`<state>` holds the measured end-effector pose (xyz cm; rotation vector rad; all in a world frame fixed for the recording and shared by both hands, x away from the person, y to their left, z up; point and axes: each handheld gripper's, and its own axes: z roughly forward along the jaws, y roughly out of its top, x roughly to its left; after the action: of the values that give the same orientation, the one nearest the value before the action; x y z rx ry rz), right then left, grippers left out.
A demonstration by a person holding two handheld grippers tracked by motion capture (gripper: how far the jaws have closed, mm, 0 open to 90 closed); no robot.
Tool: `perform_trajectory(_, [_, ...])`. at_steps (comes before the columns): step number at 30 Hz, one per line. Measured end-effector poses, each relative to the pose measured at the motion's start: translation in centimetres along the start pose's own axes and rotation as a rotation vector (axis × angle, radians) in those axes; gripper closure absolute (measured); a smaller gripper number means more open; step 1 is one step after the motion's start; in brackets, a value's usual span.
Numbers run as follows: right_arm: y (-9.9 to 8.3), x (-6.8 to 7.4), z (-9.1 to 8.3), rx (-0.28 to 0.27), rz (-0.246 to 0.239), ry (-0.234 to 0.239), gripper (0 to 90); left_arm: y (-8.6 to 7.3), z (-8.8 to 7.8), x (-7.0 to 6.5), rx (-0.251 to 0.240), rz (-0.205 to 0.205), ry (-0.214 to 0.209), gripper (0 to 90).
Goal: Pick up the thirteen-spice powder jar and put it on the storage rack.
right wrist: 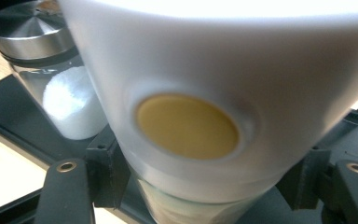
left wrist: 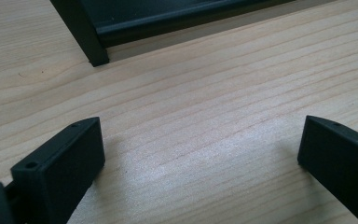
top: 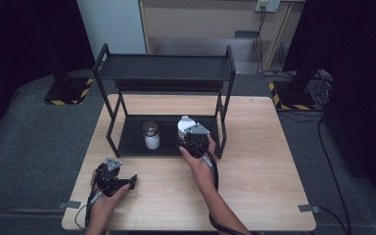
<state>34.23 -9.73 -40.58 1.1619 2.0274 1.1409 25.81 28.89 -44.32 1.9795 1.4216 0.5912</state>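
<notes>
Squarely between tool point(right wrist: 200, 186) jaws: white container point(right wrist: 223, 70).

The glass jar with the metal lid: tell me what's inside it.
The glass jar on the rack's lower shelf holds white powder or grains, filling roughly its lower half. The white container in the right gripper covers the jar's right side, so that part stays unseen.

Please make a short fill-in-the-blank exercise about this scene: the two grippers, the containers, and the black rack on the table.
1. The right gripper is shut on a ____ container with a round yellow spot.
2. The glass jar with a metal lid stands on the ____ shelf of the black rack.
3. The left gripper has its jaws ____ above the wooden table.
4. The powder in the glass jar is ____ in colour.

Missing words: white; lower; open; white
</notes>
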Motion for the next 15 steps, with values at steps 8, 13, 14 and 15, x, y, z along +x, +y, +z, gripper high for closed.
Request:
perform_trajectory(8, [0.1, 0.0, 0.7, 0.001, 0.0, -0.008, 31.2, 0.0, 0.0, 0.0, 0.0, 0.001, -0.001, 0.0])
perform_trajectory(13, [-0.1, 0.1, 1.1, 0.007, 0.002, -0.009, 31.2, 0.0, 0.0, 0.0, 0.0, 0.002, -0.001, 0.0])
perform_trajectory(14, [-0.1, 0.1, 1.2, 0.007, 0.001, -0.011, 31.2, 0.0, 0.0, 0.0, 0.0, 0.002, -0.001, 0.0])
perform_trajectory(15, [-0.2, 0.1, 1.3, 0.008, 0.0, -0.012, 31.2, 0.0, 0.0, 0.0, 0.0, 0.002, -0.001, 0.0])
